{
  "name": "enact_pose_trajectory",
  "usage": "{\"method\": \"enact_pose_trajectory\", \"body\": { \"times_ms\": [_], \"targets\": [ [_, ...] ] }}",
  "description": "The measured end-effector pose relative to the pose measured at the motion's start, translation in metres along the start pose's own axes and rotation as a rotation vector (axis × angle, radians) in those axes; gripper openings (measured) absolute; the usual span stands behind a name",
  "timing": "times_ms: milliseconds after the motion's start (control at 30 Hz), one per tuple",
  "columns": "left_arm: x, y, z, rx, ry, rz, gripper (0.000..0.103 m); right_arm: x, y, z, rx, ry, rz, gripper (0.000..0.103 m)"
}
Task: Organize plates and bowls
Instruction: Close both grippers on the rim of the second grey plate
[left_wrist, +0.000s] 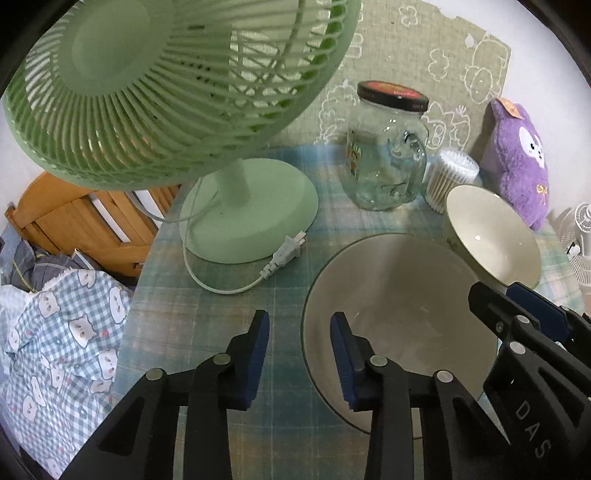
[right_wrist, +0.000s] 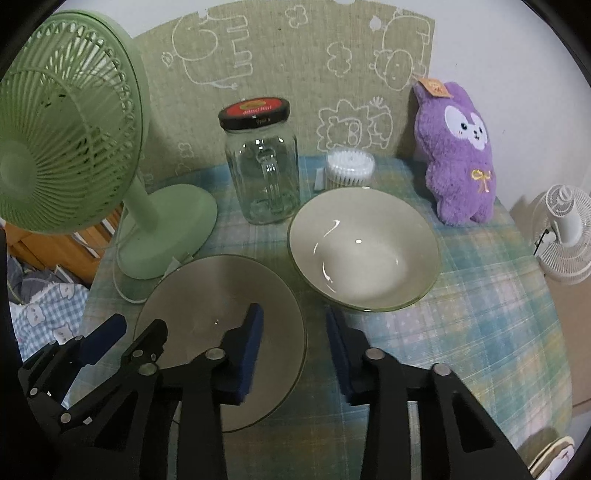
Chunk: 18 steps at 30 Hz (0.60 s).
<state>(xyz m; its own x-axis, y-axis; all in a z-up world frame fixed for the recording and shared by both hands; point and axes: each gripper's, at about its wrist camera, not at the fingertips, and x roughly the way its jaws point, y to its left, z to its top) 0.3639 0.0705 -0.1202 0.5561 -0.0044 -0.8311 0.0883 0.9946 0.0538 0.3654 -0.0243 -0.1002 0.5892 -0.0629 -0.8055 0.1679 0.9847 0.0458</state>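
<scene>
Two pieces of crockery sit side by side on the bench (right_wrist: 480, 325), which is covered with a pale checked cloth: a flat grey plate (right_wrist: 207, 295) on the left and a cream bowl (right_wrist: 364, 247) to its right and a little farther back, their rims nearly touching.

The left tool (left_wrist: 299, 354) hangs over the plate's left rim. Its right finger is over the plate, its left finger is over bare cloth, and the rim runs through the gap. The jaws stand part-way apart with nothing pinched; I cannot tell whether either pad touches the plate.

The right tool (right_wrist: 293, 350) hangs over the plate's right rim. Its left finger is over the plate and its right finger is over the cloth just below the bowl's near edge. Its jaws also stand apart on nothing.

So the plate lies between the two tools, one at each side. The bowl lies ahead of the right tool and slightly to its right, well away from the left one. I judge the right hand is the one placed for the bowl: a short push forward would bring the bowl's near rim between its fingers. The left hand is the better one for the plate.

A green fan (left_wrist: 155, 85), a lidded jar (right_wrist: 260, 162) and a purple plush (right_wrist: 458, 155) stand at the back, clear of both tools.
</scene>
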Motion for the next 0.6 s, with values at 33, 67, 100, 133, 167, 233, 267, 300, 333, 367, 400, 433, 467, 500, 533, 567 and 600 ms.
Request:
{"method": "enact_pose_trajectory", "body": {
  "times_ms": [33,67,100,133,167,233,267,300,333,367,400,433,467,500,533,567,600],
  "targets": [
    [0.002,0.001,0.000,-0.002,0.007,-0.002,0.031,0.001,0.000,0.000,-0.001,0.002,0.000,0.036],
    [0.003,0.001,0.000,-0.004,0.012,-0.003,0.028,0.003,0.000,0.000,0.000,0.005,0.000,0.035],
    [0.005,0.001,-0.001,-0.005,0.019,0.000,0.027,0.005,0.000,0.000,0.001,0.008,0.002,0.031],
    [0.007,0.001,-0.001,-0.002,0.026,-0.003,0.025,0.006,0.000,0.000,0.003,0.013,0.003,0.029],
    [0.008,0.001,-0.001,0.001,0.027,-0.008,0.024,0.008,0.000,0.000,0.005,0.021,0.005,0.027],
    [0.009,-0.001,0.000,0.008,0.029,-0.012,0.022,0.012,-0.001,0.000,0.007,0.027,0.008,0.027],
    [0.010,-0.002,0.000,0.014,0.028,-0.012,0.020,0.013,-0.001,0.000,0.006,0.028,0.006,0.026],
    [0.010,-0.003,0.000,0.021,0.026,-0.012,0.019,0.014,0.000,0.001,0.003,0.030,0.005,0.021],
    [0.010,-0.005,0.000,0.028,0.024,-0.012,0.018,0.016,0.000,0.001,-0.002,0.034,0.001,0.019],
    [0.009,-0.006,0.000,0.035,0.021,-0.013,0.017,0.017,0.000,0.001,-0.005,0.036,-0.002,0.018],
    [0.010,-0.006,0.000,0.038,0.020,-0.015,0.016,0.018,0.001,0.001,-0.007,0.037,-0.002,0.018],
    [0.010,-0.006,0.001,0.044,0.021,-0.016,0.015,0.019,0.000,0.001,-0.006,0.042,0.003,0.018],
    [0.011,-0.007,0.001,0.047,0.020,-0.017,0.014,0.021,0.000,0.002,-0.004,0.045,0.004,0.018],
    [0.010,-0.008,0.002,0.050,0.020,-0.017,0.014,0.022,0.000,0.002,-0.002,0.047,0.005,0.018],
    [0.011,-0.008,0.002,0.056,0.020,-0.016,0.013,0.024,0.000,0.002,-0.002,0.051,0.007,0.018],
    [0.011,-0.009,0.002,0.059,0.019,-0.014,0.013,0.025,0.001,0.002,-0.002,0.053,0.008,0.017],
    [0.011,-0.009,0.002,0.060,0.018,-0.013,0.013,0.026,0.001,0.002,-0.001,0.056,0.009,0.017]
  ]
}}
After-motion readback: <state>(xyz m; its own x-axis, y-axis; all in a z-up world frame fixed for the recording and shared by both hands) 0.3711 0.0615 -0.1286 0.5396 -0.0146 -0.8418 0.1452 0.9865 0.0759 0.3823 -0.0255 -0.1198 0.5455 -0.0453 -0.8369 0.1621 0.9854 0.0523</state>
